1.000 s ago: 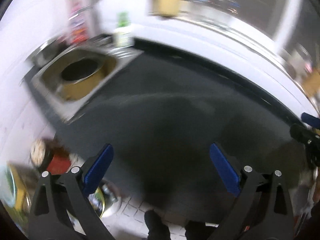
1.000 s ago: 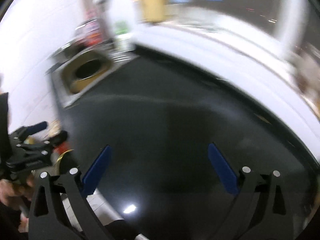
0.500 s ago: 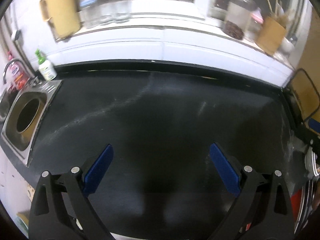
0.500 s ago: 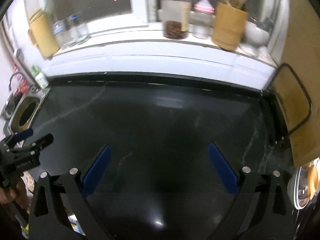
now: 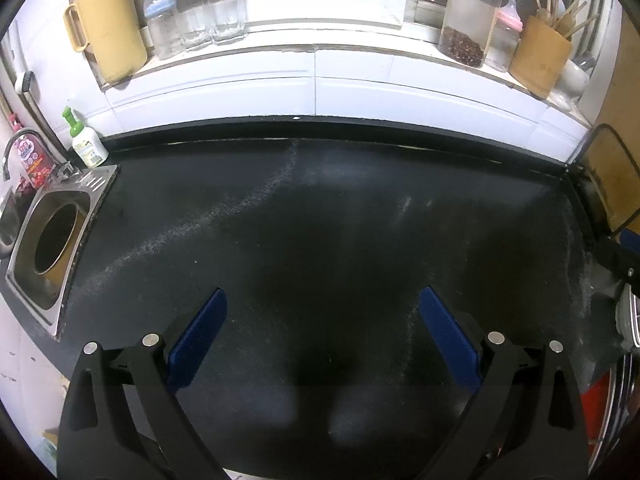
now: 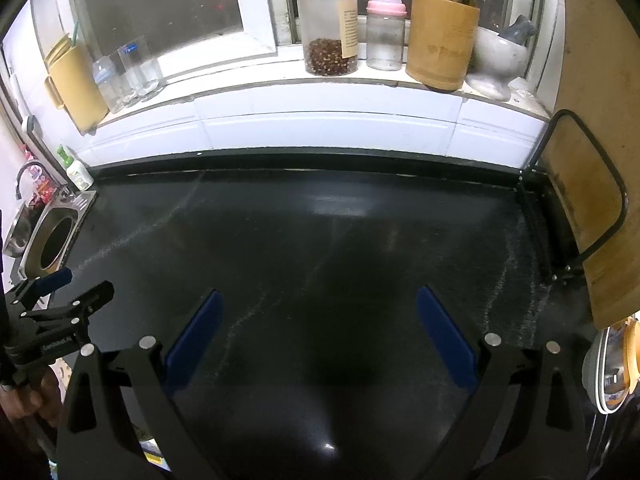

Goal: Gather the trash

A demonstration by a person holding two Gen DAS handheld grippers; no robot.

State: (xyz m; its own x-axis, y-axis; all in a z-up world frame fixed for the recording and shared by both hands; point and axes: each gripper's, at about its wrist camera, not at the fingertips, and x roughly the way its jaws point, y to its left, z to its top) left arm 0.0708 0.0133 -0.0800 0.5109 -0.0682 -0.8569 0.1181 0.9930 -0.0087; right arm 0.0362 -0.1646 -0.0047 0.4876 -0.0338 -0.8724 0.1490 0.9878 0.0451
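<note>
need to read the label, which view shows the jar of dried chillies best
The right wrist view: the jar stands near the top centre, large, its paper label facing the camera. The left wrist view shows the same jar off to the right, smaller, label turned away.

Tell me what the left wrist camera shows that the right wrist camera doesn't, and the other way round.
Only the left wrist view shows the left gripper open from behind. Only the right wrist view shows the whole wooden board in its wire rack, the stone mortar, and a hand gripping the left tool. Both share the black counter, sink opening, green-capped bottle, spice jar and pink-capped bottle.
</note>
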